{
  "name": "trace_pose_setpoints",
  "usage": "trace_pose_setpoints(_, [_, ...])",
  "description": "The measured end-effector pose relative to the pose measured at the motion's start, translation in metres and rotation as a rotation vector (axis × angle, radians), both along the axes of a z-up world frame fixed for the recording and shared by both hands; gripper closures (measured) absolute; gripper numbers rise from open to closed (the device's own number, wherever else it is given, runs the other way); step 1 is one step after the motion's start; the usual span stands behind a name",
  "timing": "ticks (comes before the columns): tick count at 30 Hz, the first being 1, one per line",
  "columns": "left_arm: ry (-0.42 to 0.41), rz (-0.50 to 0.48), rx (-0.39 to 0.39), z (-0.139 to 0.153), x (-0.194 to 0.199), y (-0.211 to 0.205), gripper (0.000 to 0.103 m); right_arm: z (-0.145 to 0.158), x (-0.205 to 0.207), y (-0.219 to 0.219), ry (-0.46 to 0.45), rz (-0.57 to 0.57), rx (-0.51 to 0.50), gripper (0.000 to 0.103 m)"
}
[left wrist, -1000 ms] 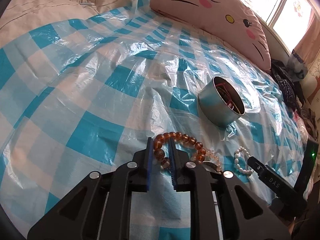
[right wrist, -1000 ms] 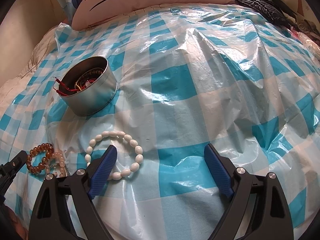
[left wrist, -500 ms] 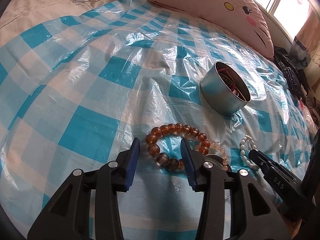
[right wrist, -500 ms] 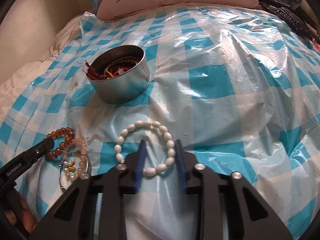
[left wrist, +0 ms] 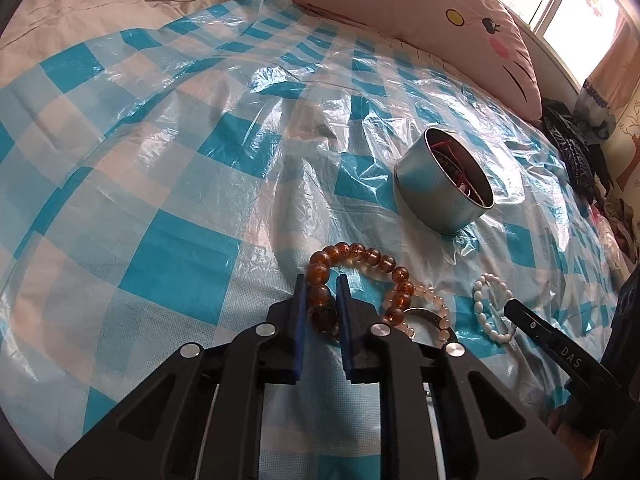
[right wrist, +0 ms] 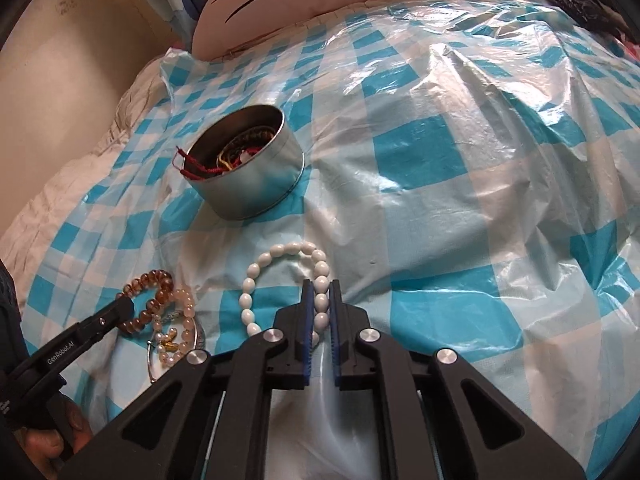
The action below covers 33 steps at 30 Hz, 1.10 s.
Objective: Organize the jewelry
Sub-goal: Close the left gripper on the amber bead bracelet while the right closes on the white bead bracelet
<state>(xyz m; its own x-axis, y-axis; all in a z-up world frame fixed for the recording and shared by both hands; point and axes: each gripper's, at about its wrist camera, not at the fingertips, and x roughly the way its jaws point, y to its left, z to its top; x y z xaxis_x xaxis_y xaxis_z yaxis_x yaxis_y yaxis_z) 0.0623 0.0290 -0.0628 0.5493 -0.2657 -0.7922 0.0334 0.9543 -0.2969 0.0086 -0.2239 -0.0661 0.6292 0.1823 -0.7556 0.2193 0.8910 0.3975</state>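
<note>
Right wrist view: your right gripper [right wrist: 320,300] has just closed, pinching the white oval-bead bracelet [right wrist: 256,276] beyond it, ready to lift toward the round metal tin [right wrist: 256,188] ahead.

There are two grippers, the left gripper [left wrist: 322,298] and the right gripper [right wrist: 319,300]. I count three bead bracelets on the sheet: one amber bracelet [left wrist: 362,254], one pale pink bracelet [left wrist: 434,308] and one white bracelet [right wrist: 280,280]. There is one round metal tin [right wrist: 256,190], one silver bangle [right wrist: 196,338] and one cat-face pillow [left wrist: 420,12]
</note>
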Motion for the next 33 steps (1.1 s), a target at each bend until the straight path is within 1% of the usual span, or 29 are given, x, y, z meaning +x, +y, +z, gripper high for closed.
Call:
trace_pose_setpoints(4, [-0.003, 0.003, -0.044, 0.001, -0.001, 0.006, 0.092, 0.005, -0.01, -0.015, -0.037, -0.056, 0.059, 0.095])
trace_pose_setpoints(7, [0.005, 0.002, -0.031, 0.0, 0.0, 0.004, 0.092, 0.001, -0.009, -0.015, -0.013, -0.063, 0.061, 0.095])
trace_pose_setpoints(10, [0.023, 0.012, -0.027, -0.004, 0.003, 0.005, 0.092, -0.003, -0.005, -0.013, 0.024, -0.069, 0.035, 0.093])
trace_pose_setpoints(12, [0.028, 0.021, -0.022, -0.005, 0.003, 0.005, 0.088, -0.006, -0.004, -0.013, 0.038, -0.062, 0.032, 0.08])
trace_pose_setpoints(13, [0.029, 0.023, -0.016, -0.005, 0.003, 0.004, 0.087, -0.006, -0.003, -0.011, 0.042, -0.057, 0.02, 0.077])
trace_pose_setpoints(14, [0.029, 0.026, -0.01, -0.005, 0.003, 0.004, 0.084, -0.006, -0.002, -0.008, 0.046, -0.051, 0.007, 0.075])
trace_pose_setpoints(18, [0.029, 0.041, 0.011, -0.006, 0.004, 0.005, 0.069, -0.009, 0.003, 0.002, 0.07, -0.023, -0.061, 0.066])
trace_pose_setpoints(19, [0.027, 0.043, 0.017, -0.006, 0.004, 0.005, 0.067, -0.009, 0.005, 0.005, 0.077, -0.018, -0.078, 0.065])
trace_pose_setpoints(21, [0.023, 0.043, 0.035, -0.005, 0.004, 0.003, 0.058, -0.01, 0.006, 0.007, 0.083, -0.011, -0.099, 0.064])
trace_pose_setpoints(24, [0.015, 0.045, 0.066, -0.004, 0.003, 0.0, 0.05, -0.012, 0.008, 0.006, 0.088, -0.009, -0.1, 0.064])
trace_pose_setpoints(33, [0.012, 0.04, 0.099, -0.003, 0.003, -0.005, 0.047, -0.013, 0.009, 0.008, 0.091, -0.004, -0.103, 0.062])
